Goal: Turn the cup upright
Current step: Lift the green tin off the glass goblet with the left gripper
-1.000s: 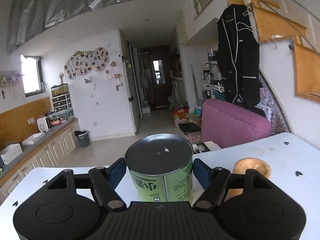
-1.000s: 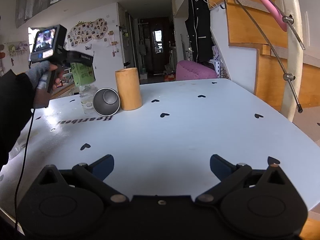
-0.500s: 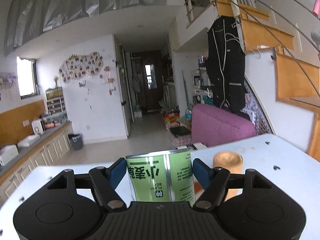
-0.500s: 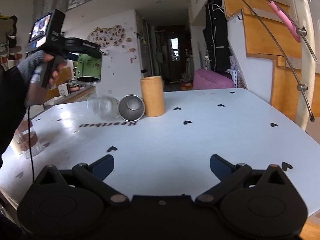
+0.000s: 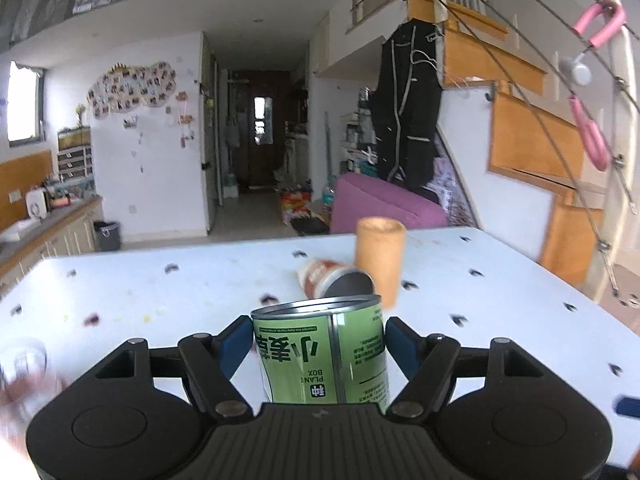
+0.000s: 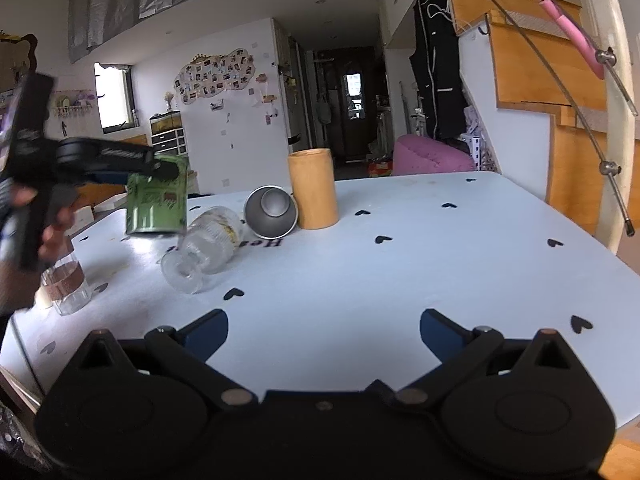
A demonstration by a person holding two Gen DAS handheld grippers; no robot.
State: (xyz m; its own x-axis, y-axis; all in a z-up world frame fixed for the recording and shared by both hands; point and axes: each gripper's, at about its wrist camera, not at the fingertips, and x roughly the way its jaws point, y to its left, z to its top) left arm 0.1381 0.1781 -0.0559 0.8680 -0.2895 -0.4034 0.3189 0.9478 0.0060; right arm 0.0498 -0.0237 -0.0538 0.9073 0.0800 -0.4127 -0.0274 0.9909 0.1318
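My left gripper (image 5: 320, 340) is shut on a green tin cup (image 5: 322, 352) with upside-down print, held above the white table (image 5: 160, 300). It also shows in the right wrist view (image 6: 157, 200), held in the air at the table's left. A paper cup with a grey inside (image 6: 271, 211) lies on its side next to an upright wooden cup (image 6: 313, 188). A clear glass cup (image 6: 204, 248) lies on its side in front of them. My right gripper (image 6: 324, 328) is open and empty above the table's near part.
An upright glass (image 6: 66, 288) with a brown band stands at the table's near left edge. A pink sofa (image 5: 384, 204) and wooden stairs (image 5: 540, 128) lie beyond the table. Black heart marks dot the table top.
My left gripper has lifted and turned with the green tin, so its closed end no longer faces the camera, and it has moved toward the near left. The right gripper has drawn back a little.
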